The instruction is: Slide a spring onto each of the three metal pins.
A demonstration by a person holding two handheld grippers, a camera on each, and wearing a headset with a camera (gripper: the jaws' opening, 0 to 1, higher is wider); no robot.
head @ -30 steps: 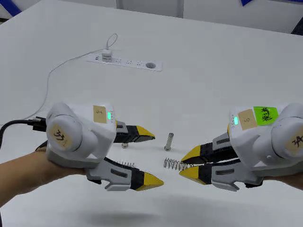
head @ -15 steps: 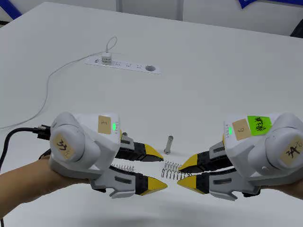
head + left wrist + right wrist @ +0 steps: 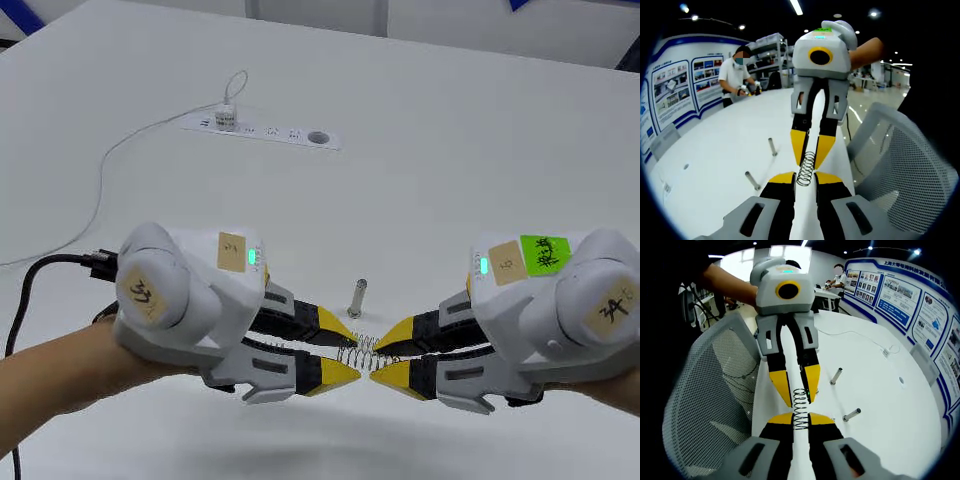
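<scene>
My left gripper (image 3: 352,354) has closed onto the spring (image 3: 363,352) that my right gripper (image 3: 376,358) clamps just above the table (image 3: 450,180), near a bare pin (image 3: 357,297); a handover, I judge; threading comes next.

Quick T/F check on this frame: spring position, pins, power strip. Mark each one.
1. The spring spans between the two grippers, one end between the jaws of the left gripper and the other between the jaws of the right gripper. True.
2. The spring is already seated on a pin. False: it hangs between the gripper tips, apart from the pins.
3. The left gripper view shows two pins on the table, both without a spring. True.
4. The power strip lies between the two grippers. False: it lies farther back on the table, beyond them.
</scene>
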